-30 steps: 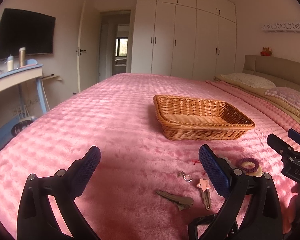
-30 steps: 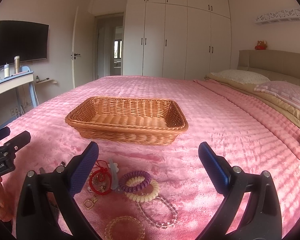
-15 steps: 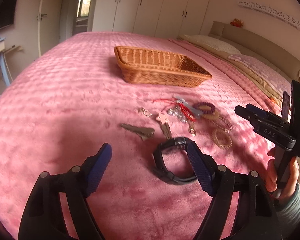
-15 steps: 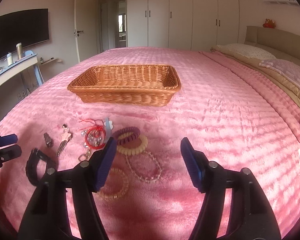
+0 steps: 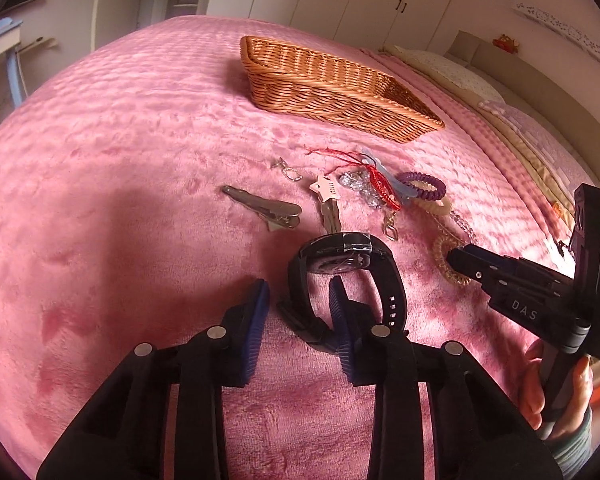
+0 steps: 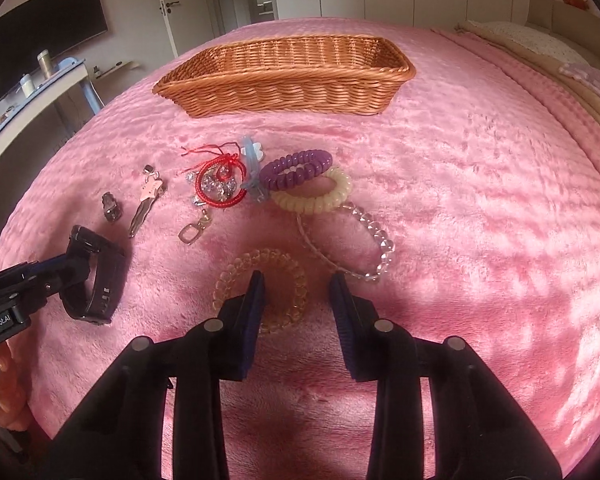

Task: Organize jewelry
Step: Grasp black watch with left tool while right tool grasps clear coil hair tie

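- A pink blanket-covered bed is seen from two wrist cameras; a scatter of jewelry is laid out on it, and an empty wicker basket stands farther up the bed, well apart from the pieces.
- The left hand-held gripper is tilted down over a black wristwatch, which rests on its edge with its strap curved into a loop.
- One side of the strap loop is seen between the blue pads; the right pad appears to sit inside the loop. The jaws are closing, but a press on the strap cannot be confirmed, so the watch is judged not yet gripped.
- The right hand-held gripper is angled down over an amber coil hair tie, which lies flat just beyond the fingertips. Its jaws are also closing, with part of the coil between them and no squeeze visible.
- The deciding relation: each piece lies directly ahead of and below its own gripper, the watch on the left side of the scatter, the amber coil to its right. The watch is nearer the left hand, the coil nearer the right.
- Beyond the coil are a clear bead bracelet, a cream coil, a purple coil and a red cord bracelet.
- The basket lies straight ahead of both grippers, past the jewelry.
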`<state>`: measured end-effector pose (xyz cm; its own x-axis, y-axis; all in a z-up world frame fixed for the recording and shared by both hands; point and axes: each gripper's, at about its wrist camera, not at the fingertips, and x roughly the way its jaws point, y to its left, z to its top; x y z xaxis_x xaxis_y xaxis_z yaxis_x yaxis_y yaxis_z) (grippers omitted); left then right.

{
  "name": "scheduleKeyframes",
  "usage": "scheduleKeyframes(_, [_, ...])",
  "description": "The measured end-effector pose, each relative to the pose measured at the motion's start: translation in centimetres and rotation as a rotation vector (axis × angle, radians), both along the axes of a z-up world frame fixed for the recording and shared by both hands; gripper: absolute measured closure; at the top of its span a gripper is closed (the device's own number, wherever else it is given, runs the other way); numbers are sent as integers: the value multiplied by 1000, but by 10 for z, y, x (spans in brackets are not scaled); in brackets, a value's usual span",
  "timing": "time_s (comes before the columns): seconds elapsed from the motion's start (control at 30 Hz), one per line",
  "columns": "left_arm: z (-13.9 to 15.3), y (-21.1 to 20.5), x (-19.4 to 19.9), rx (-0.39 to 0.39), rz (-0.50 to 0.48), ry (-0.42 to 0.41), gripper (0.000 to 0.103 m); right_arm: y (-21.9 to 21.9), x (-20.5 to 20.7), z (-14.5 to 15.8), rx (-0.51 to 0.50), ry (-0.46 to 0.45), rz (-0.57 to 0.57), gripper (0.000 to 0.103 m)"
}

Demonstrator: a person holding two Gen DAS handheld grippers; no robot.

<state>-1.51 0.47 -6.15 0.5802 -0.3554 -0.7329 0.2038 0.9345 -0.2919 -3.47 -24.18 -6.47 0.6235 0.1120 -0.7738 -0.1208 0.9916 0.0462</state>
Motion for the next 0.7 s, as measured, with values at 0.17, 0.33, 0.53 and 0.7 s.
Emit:
scheduleKeyframes(0.17, [0, -6, -5, 40, 11, -29, 84, 11, 2, -2, -39, -2, 1, 94])
scheduleKeyframes(0.33, [1, -1, -9, 11, 17, -53, 89, 9, -6, 2, -30, -35, 1, 95])
scheduleKeyframes(0.53, [3, -3, -12, 6, 13, -64, 96, 4, -13, 12, -14, -72, -3, 95])
scheduleKeyframes(0.7, [10, -1, -17, -6, 24, -100, 97, 2, -16, 18, 1, -95, -5, 95])
